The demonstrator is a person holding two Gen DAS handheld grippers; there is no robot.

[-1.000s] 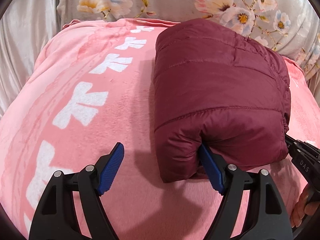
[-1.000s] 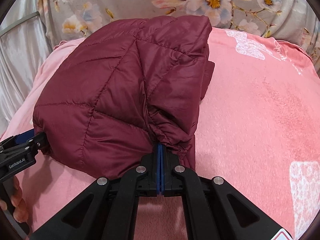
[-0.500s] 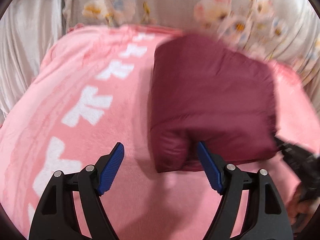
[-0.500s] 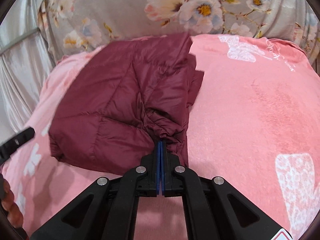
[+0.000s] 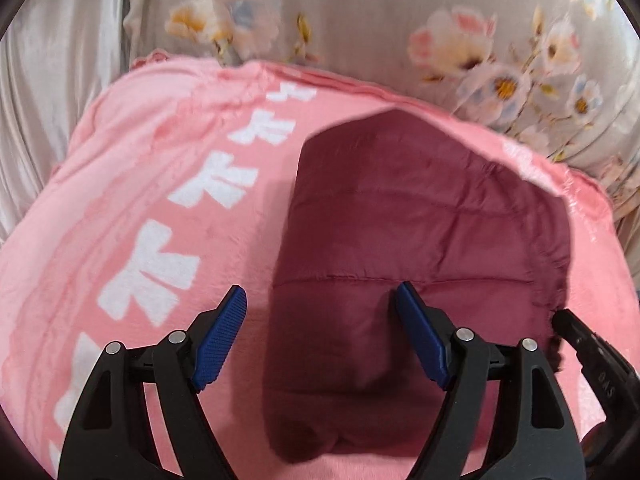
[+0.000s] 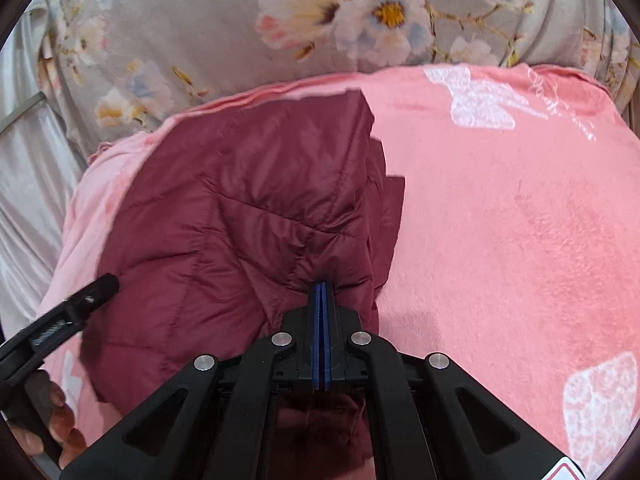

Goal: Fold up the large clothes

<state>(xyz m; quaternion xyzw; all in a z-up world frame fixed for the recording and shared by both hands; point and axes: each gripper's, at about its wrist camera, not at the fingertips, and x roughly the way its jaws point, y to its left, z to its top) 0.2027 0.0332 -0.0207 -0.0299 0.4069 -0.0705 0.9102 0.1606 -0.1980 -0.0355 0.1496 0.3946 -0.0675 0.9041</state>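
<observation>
Folded maroon quilted puffer jacket (image 5: 420,232), shiny and padded, laid as thick block on fleecy pink blanket (image 5: 132,184) printed with white shapes. Left claw (image 5: 320,336) held wide, blue ribbed pads astride near edge, nothing gripped. Right claw (image 6: 322,292) clenched on gathered jacket hem. Floral fabric (image 6: 224,28) seen behind. Left view blurred; bed edges cut off.
</observation>
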